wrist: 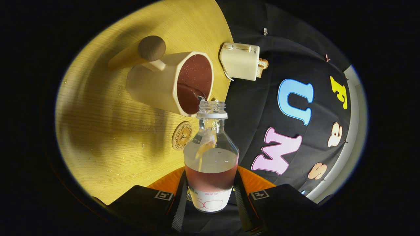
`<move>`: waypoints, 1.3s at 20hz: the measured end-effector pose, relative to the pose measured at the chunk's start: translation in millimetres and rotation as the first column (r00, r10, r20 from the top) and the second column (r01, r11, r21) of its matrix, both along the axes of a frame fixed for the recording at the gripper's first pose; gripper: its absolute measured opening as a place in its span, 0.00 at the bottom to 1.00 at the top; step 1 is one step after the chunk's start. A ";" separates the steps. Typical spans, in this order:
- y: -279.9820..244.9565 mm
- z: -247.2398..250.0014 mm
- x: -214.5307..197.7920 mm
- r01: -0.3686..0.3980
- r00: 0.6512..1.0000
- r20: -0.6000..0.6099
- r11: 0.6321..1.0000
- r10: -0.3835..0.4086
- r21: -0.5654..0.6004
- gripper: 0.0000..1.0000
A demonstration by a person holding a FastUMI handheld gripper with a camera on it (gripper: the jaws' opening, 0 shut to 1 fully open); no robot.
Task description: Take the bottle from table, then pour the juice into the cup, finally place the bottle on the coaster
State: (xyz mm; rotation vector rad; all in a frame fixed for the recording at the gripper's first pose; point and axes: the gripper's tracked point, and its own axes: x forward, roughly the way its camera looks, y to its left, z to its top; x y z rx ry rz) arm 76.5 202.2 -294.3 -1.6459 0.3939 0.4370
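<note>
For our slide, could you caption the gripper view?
Gripper shut on tilted bottle, pouring juice into cup near coaster.

Wooden table [108,157] carries cup [157,85], coaster [181,135] and toaster [239,61].

Tongs-mounted fisheye, close, rolled toward table [108,144]

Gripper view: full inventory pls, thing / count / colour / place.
bottle: 1, clear with reddish-brown juice, uncapped, held between the fingers, mouth at the cup's rim, tipped toward it
cup: 1, cream outside, dark red-brown inside with juice, on the table just beyond the bottle
coaster: 1, round, wood-coloured with a dark emblem, on the table beside the bottle's shoulder
toaster: 1, cream, toast in its slot, at the table's edge beyond the cup
table: 1, light wood
gripper: 1, fingers shut on the bottle's lower body
</note>
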 end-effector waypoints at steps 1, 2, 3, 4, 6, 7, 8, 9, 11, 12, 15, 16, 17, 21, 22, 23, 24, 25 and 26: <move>-0.4 0.8 1.0 -0.002 1.000 0.003 1.000 0.002 -0.004 0.70; -1.0 0.9 1.4 -0.005 1.000 0.005 1.000 0.005 -0.008 0.70; -0.8 0.4 3.3 -0.007 1.000 0.006 1.000 0.007 -0.013 0.70; -1.2 0.7 3.2 -0.009 1.000 0.007 1.000 0.009 -0.017 0.70; -1.4 2.6 4.8 -0.015 1.000 0.012 1.000 0.015 -0.022 0.70; -0.2 2.4 7.1 -0.018 1.000 0.015 0.999 0.018 -0.027 0.70; -0.6 2.4 8.3 -0.021 1.000 0.018 0.999 0.021 -0.033 0.70; -0.3 2.3 8.4 -0.023 1.000 0.018 0.999 0.024 -0.036 0.70; 0.4 3.3 8.9 -0.031 0.999 0.022 0.999 0.032 -0.042 0.70; 1.0 3.9 9.3 -0.036 0.999 0.024 0.998 0.037 -0.047 0.70; 1.6 2.8 11.5 -0.050 0.998 0.027 0.997 0.052 -0.059 0.70; 0.9 3.3 11.3 -0.055 0.998 0.029 0.996 0.057 -0.064 0.70; 1.5 3.9 11.9 -0.059 0.998 0.031 0.996 0.061 -0.068 0.70; 0.8 6.4 15.0 -0.074 0.996 0.043 0.994 0.078 -0.085 0.70; -0.3 6.7 13.9 -0.076 0.996 0.043 0.993 0.080 -0.088 0.70; 0.3 7.6 14.4 -0.078 0.996 0.044 0.993 0.082 -0.089 0.70; 0.1 8.6 14.7 -0.081 0.995 0.047 0.992 0.085 -0.092 0.70; 0.0 9.0 15.5 -0.084 0.995 0.050 0.992 0.089 -0.097 0.70; -0.1 9.0 15.2 -0.085 0.995 0.049 0.991 0.091 -0.102 0.70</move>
